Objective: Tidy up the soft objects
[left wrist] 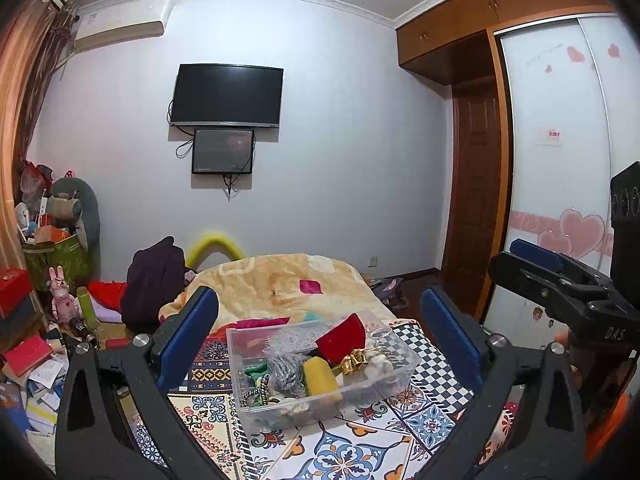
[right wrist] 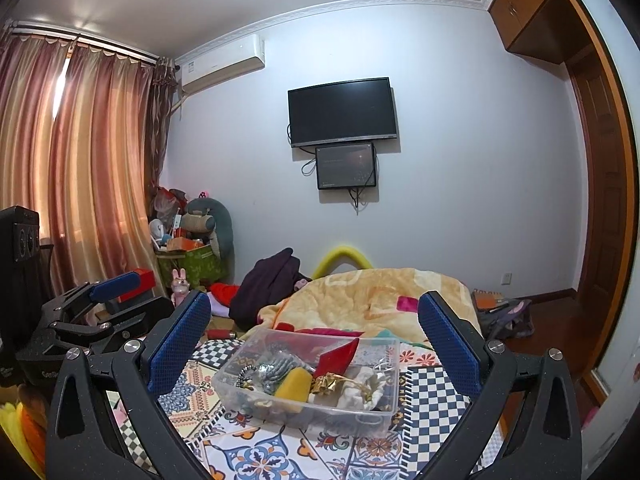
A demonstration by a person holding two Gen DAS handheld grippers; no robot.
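Observation:
A clear plastic bin [left wrist: 400, 376] stands on a patterned cloth [left wrist: 352, 448] on the bed. It holds a yellow sponge [left wrist: 320, 378], a red cloth piece [left wrist: 344, 336], a grey knitted piece [left wrist: 286, 372], a gold bow [left wrist: 354, 360] and a white soft item [left wrist: 380, 362]. The bin [right wrist: 384, 412] with the yellow sponge [right wrist: 294, 386] and red piece [right wrist: 338, 356] also shows in the right wrist view. My left gripper [left wrist: 320, 332] is open and empty above the bin. My right gripper [right wrist: 316, 332] is open and empty; it also shows at the right of the left wrist view [left wrist: 560, 276].
A yellow-orange quilt [left wrist: 280, 284] lies bunched behind the bin. A dark garment [left wrist: 154, 280], toys and boxes clutter the floor at left. A TV [left wrist: 228, 96] hangs on the far wall. A wardrobe [left wrist: 560, 160] stands at right, curtains [right wrist: 80, 160] at left.

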